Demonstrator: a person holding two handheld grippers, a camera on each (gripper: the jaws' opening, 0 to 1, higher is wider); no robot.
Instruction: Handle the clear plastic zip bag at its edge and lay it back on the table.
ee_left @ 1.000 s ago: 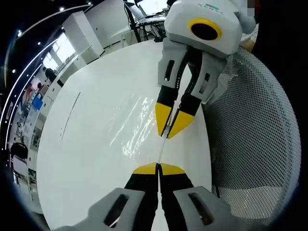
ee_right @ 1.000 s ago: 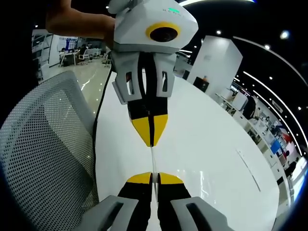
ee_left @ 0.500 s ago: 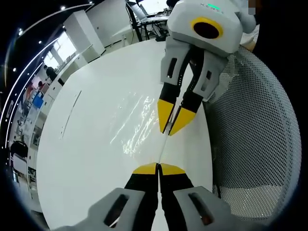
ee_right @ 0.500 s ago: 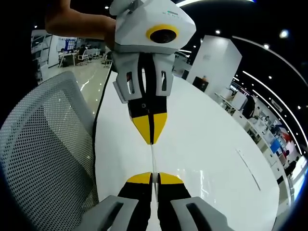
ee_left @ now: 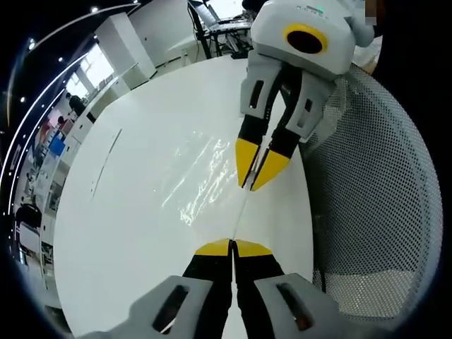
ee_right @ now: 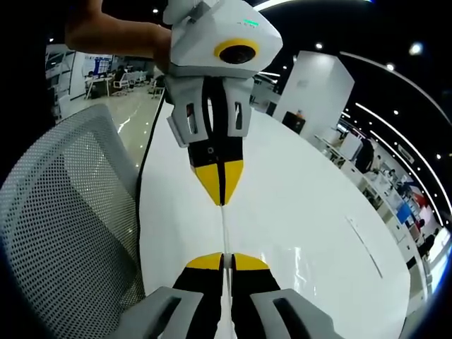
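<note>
The clear plastic zip bag [ee_left: 201,180] glints above the white table [ee_left: 120,226], hanging to the left of its taut top edge. That edge runs as a thin line between the two grippers. In the left gripper view my left gripper [ee_left: 232,247] is shut on the near end of the edge, and the right gripper [ee_left: 253,185] comes down from above, shut on the far end. In the right gripper view my right gripper [ee_right: 223,261] pinches the bag's edge [ee_right: 224,229], and the left gripper [ee_right: 222,201] faces it, shut on the same edge.
A grey mesh chair back [ee_left: 367,191] stands close beside the table's edge, also seen as the mesh chair [ee_right: 63,233]. A person's arm [ee_right: 120,35] holds the left gripper. A thin dark line [ee_left: 106,159] lies across the round white table [ee_right: 311,205].
The two grippers have drawn slightly further apart along the bag's edge, and the stretch of edge between them is a little longer. Both stay shut.
</note>
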